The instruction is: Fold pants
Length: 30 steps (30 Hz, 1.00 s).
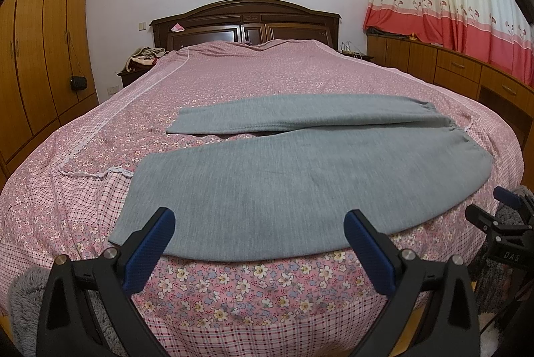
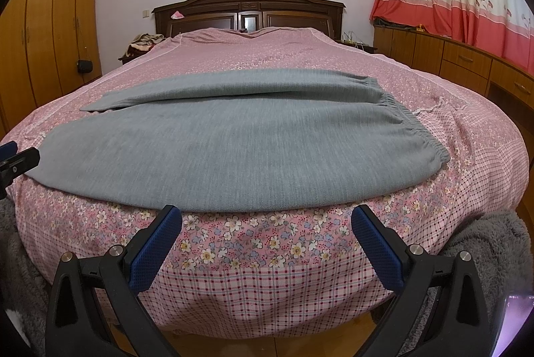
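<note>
- The grey pants (image 1: 300, 190) lie flat across the foot of the bed (image 1: 233, 290), long axis running left to right in front of you, waistband (image 2: 414, 130) at the right and the leg cuffs at the left.
- The two legs lie apart, so I judge the first fold is not yet made.
- Your left claw (image 1: 258, 240) is spread wide and holds nothing; its tips overlap the near hem in view, though contact can't be told.
- Your right claw (image 2: 267, 231) is also spread and empty, just short of the near edge, and nearer the waistband.
- Both point level across the bed toward the headboard (image 2: 248, 9).
</note>
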Tool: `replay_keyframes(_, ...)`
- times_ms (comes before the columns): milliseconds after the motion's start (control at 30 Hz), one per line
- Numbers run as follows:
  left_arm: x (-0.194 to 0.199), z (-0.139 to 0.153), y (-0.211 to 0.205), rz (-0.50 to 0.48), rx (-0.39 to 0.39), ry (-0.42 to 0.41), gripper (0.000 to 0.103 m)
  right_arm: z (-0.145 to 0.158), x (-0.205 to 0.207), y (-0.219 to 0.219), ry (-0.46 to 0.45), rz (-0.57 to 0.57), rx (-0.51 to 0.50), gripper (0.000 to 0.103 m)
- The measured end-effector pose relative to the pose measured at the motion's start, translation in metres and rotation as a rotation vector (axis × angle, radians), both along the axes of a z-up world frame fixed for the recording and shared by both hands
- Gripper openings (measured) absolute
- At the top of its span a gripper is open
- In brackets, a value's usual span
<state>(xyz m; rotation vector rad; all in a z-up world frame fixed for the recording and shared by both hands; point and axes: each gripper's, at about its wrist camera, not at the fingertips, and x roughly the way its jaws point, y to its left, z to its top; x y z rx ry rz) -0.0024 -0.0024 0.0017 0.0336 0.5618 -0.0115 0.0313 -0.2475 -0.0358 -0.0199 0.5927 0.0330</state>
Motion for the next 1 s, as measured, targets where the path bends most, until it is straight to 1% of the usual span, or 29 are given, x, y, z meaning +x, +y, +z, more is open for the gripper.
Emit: replay_keyframes(1000,-0.0018,0.0014,-0.0015,0.006,0.000,0.000,0.103,0.0004,0.0010,0.0032,0.004,0.001,0.001,0.103)
